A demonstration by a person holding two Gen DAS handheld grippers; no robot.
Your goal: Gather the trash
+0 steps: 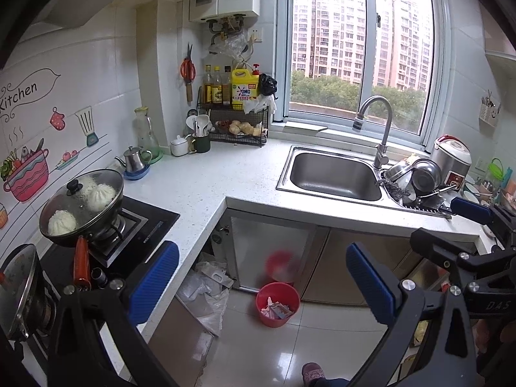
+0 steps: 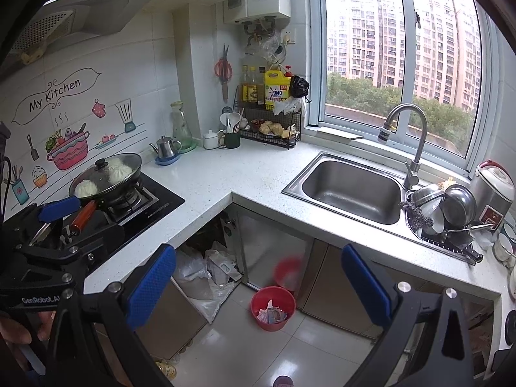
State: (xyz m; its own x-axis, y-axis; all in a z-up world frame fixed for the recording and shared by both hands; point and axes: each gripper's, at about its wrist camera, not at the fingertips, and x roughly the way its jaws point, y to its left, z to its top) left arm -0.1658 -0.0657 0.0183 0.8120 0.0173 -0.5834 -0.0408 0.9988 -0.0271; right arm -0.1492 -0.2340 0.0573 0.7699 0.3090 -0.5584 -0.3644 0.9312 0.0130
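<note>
You held both tongs wide open and empty, the left tongs (image 1: 262, 287) and the right tongs (image 2: 258, 285), high above the floor. The red bin (image 1: 278, 303) stood on the floor tiles before the cabinet under the counter (image 1: 225, 177), with crumpled wrappers (image 2: 271, 314) inside. These looked light, soft and easily crushed; I think a raised edge was the best place to pinch.

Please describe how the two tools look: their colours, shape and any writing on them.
Both the left tool and the right tool have black angular frames with silver bolts and two blue ribbed pads. White lettering reads "GenRobot.AI" on the left, "DAS" on the right.
</note>
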